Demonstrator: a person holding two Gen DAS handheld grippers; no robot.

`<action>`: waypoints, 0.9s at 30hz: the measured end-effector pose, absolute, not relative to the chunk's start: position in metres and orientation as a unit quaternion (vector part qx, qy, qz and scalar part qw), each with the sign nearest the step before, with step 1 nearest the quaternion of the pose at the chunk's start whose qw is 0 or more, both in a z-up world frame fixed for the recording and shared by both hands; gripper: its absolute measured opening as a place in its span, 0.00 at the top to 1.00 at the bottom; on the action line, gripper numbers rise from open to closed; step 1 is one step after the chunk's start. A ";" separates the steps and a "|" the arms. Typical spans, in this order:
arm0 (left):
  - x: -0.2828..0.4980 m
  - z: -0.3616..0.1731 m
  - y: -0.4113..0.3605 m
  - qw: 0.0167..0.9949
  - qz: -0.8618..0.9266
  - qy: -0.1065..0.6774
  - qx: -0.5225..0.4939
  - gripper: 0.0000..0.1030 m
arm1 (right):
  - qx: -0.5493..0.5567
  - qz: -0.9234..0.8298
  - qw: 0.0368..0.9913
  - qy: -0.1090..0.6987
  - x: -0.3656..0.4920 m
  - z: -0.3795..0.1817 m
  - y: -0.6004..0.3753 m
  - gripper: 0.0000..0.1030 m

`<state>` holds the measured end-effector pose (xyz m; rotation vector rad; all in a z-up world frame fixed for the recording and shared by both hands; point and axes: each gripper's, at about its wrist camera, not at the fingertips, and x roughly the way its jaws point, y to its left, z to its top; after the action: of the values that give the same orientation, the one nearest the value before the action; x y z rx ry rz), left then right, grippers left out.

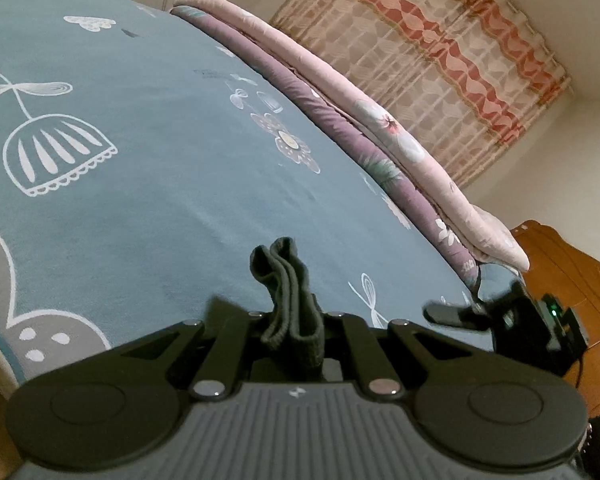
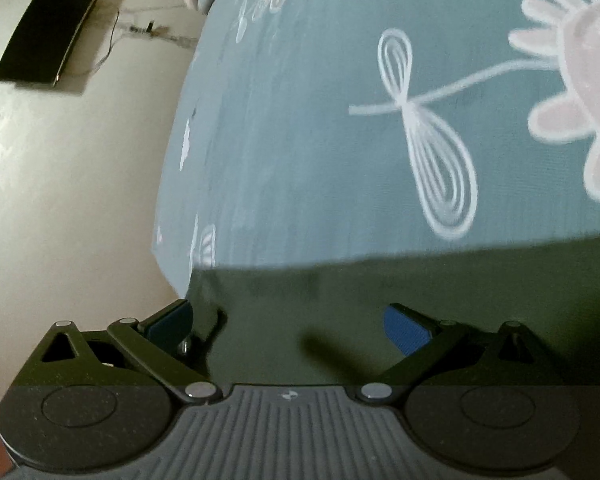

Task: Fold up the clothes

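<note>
Fold under way on the bed [image 1: 148, 184]. Left tool [image 1: 290, 320] is clamped on a bunched, ribbed edge of the dark garment [image 2: 380, 300]; right tool [image 2: 290, 322] stands wide apart over the flat cloth, gripping nothing. Folding appears unfinished.

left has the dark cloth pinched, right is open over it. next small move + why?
Probably close the right gripper on the dark garment: its blue pads stand apart over the cloth, while the left gripper already pinches a bunched fold.
</note>
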<state>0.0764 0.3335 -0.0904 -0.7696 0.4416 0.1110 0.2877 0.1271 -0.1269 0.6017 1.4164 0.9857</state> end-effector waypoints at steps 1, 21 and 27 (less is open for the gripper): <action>0.076 -0.090 0.333 0.902 0.052 0.214 -0.372 0.95 | 0.261 0.424 0.615 0.611 0.290 -0.127 0.129 0.00; 0.076 -0.092 0.330 0.901 0.044 0.217 -0.372 0.95 | 0.237 0.401 0.622 0.629 0.254 -0.115 0.116 0.00; 0.076 -0.091 0.328 0.902 0.043 0.216 -0.372 0.95 | 0.246 0.393 0.598 0.654 0.239 -0.121 0.113 0.00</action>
<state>0.0764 0.3278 -0.0913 -0.7696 0.4468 0.0889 0.2395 0.1129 -0.1206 0.5698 1.5174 0.9123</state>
